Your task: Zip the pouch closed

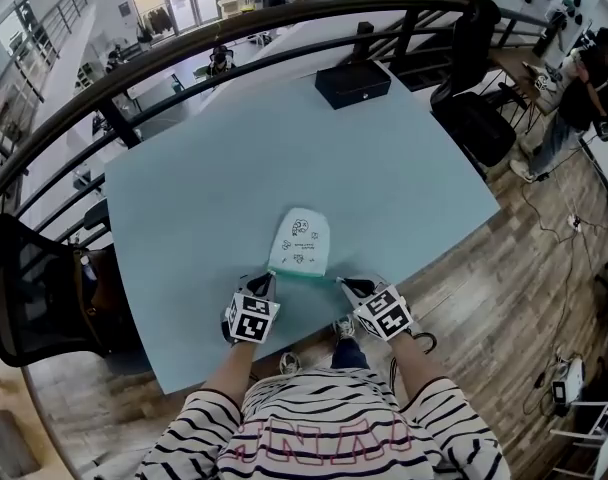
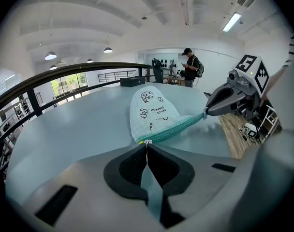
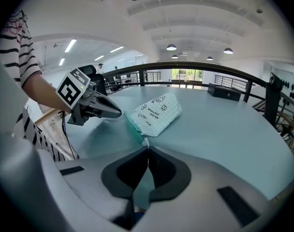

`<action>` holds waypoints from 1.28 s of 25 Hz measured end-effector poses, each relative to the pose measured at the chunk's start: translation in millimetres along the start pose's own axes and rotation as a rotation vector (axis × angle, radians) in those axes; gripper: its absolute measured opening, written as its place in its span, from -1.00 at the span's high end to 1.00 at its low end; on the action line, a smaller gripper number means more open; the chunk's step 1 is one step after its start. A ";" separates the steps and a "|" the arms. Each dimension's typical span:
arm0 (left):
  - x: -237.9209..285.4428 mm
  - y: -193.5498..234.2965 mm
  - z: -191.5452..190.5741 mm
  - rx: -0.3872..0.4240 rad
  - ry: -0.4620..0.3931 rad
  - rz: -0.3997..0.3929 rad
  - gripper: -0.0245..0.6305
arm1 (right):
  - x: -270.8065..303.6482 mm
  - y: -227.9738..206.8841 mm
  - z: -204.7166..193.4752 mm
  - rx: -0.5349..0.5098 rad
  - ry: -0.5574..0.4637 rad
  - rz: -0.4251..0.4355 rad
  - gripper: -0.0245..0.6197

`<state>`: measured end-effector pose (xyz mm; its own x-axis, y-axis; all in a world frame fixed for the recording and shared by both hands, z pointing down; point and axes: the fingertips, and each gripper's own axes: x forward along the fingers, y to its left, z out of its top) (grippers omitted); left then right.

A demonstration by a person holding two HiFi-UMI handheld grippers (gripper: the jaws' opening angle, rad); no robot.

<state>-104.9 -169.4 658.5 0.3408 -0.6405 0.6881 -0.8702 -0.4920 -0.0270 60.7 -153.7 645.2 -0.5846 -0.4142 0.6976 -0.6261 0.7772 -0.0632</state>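
Pinching taut teal zip (image 2: 178,127) of domed checked-cloth pouch (image 1: 301,240).

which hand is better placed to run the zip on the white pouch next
Left, probably: the left hand-held gripper pinches a small silvery piece, seemingly the pull, at one end of the teal zipper; the right hand-held gripper anchors the other.

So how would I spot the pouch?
Look at the big pale blue table. Near its front edge lies the pouch, pinched at its zipper ends by the left gripper and the right gripper. It is the only white checked thing with little black drawings and a teal zipper; the black box sits far across.
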 end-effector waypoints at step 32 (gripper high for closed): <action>-40.5 7.7 14.6 -0.051 -0.081 0.028 0.63 | -25.2 -10.6 20.2 0.197 -0.189 -0.138 0.46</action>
<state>-120.2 -155.9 619.8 0.3418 -0.7002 0.6268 -0.8960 -0.4439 -0.0072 71.7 -161.0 613.9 -0.5612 -0.6046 0.5652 -0.7835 0.6083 -0.1272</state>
